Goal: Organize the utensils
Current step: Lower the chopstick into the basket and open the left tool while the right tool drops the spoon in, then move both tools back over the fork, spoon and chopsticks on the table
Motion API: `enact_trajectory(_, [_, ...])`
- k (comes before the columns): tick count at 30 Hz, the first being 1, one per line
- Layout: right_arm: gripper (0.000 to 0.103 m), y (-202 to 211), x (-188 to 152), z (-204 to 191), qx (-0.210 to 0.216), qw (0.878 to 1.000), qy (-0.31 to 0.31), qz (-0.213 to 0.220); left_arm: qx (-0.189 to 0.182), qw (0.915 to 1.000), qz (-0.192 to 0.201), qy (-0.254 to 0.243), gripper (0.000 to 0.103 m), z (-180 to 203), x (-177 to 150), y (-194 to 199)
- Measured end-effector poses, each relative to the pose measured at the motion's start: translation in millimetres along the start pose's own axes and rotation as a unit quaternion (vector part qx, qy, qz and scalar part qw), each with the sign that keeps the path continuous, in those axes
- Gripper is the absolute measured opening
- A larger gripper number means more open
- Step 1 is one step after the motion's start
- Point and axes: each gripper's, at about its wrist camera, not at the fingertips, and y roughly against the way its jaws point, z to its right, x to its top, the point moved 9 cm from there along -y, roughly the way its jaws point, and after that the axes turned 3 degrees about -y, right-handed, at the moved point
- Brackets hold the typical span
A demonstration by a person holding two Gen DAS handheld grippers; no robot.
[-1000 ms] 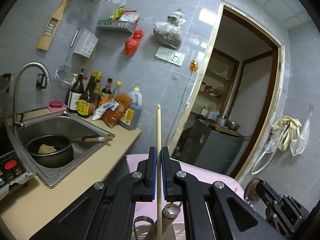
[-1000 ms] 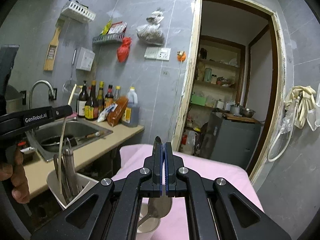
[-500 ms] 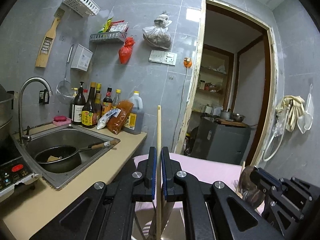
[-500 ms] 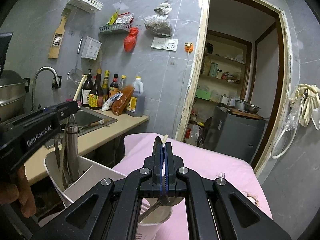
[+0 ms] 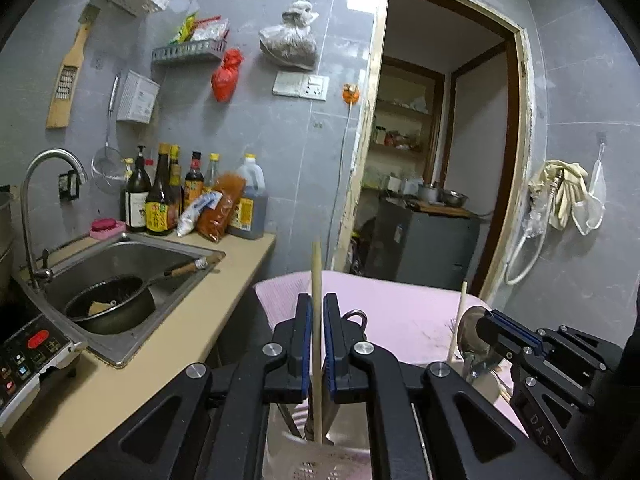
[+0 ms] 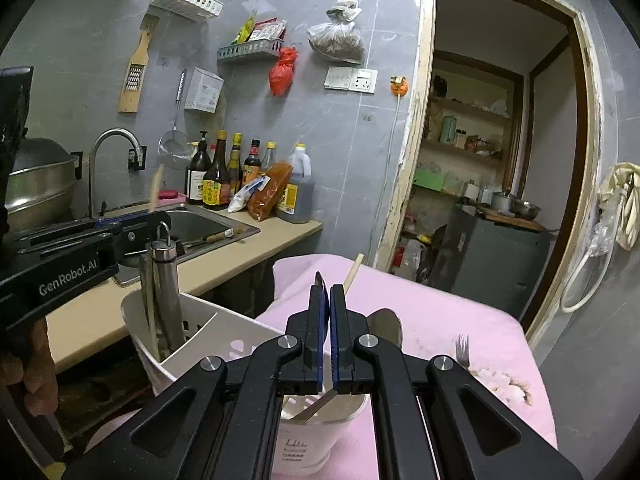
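Note:
My left gripper (image 5: 316, 300) has a wooden chopstick (image 5: 316, 272) upright between its pads, and its jaws are just starting to open. The chopstick's lower end stands in the white divided utensil holder (image 6: 172, 360), beside several steel utensils (image 6: 164, 264). The left gripper (image 6: 152, 220) also shows at the left of the right wrist view. My right gripper (image 6: 326, 284) is shut on a metal spoon (image 6: 384, 324) near its bowl, with the handle slanting down into a round white cup (image 6: 320, 440). In the left wrist view the right gripper (image 5: 486, 318) meets the spoon (image 5: 472, 320).
A second chopstick (image 6: 354, 272) and fork tines (image 6: 462, 346) stick up by the cup; their lower ends are hidden. Everything stands on a pink-covered table (image 6: 460, 312). To the left lie the counter (image 5: 160, 360), a sink (image 5: 132, 256) holding a pan, and bottles (image 5: 160, 196).
The left gripper rolled level and sank a little, taking the chopstick lower into the holder. The right gripper with the spoon came closer beside it. The holder now sits nearer in the right view.

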Motion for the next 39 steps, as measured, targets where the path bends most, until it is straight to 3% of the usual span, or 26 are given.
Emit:
enact_trajectory(2, [0.005, 2, -1, 1, 0.006, 1.0, -0.008, -0.004, -0.012, 0.9999, -0.011, 0.003, 0.024, 0, 0, 1])
enact_trajectory(4, [0.009, 5, -1, 1, 0.011, 1.0, -0.016, -0.007, -0.022, 0.9995, -0.021, 0.01, 0.032, 0, -1, 1])
enact_trajectory(6, [0.017, 10, 1, 1, 0.014, 1.0, -0.023, -0.005, -0.028, 0.999, -0.03, 0.015, 0.033, 0, -2, 1])
enact_trajectory(10, [0.021, 21, 12, 9, 0.01, 0.999, -0.039, 0.005, -0.034, 0.9987, -0.035, 0.011, 0.041, 3, 2, 7])
enact_trajectory(12, [0.033, 29, 18, 17, 0.001, 0.999, -0.051, 0.013, -0.035, 0.9987, -0.033, 0.013, 0.05, 5, 7, 10])
enact_trajectory(16, [0.045, 44, 29, 40, -0.025, 0.996, -0.076, 0.03, -0.037, 0.9989, -0.026, 0.006, 0.059, 14, 19, 17])
enact_trajectory(18, [0.062, 51, 33, 54, -0.043, 0.995, -0.086, 0.036, -0.037, 0.9991, -0.02, -0.003, 0.068, 20, 26, 19])
enact_trajectory(20, [0.073, 57, 36, 66, -0.059, 0.993, -0.094, 0.043, -0.033, 0.9992, -0.015, -0.014, 0.088, 27, 33, 22])
enact_trajectory(23, [0.093, 68, 39, 86, -0.091, 0.99, -0.1, 0.048, -0.028, 0.9992, -0.005, -0.027, 0.103, 38, 42, 23])
enact_trajectory(26, [0.102, 78, 40, 104, -0.114, 0.987, -0.104, 0.052, -0.027, 0.9988, 0.003, -0.041, 0.103, 51, 49, 22])
enact_trajectory(39, [0.102, 96, 37, 194, -0.168, 0.98, -0.091, 0.054, -0.036, 0.9959, 0.023, -0.08, 0.103, 130, 56, 7])
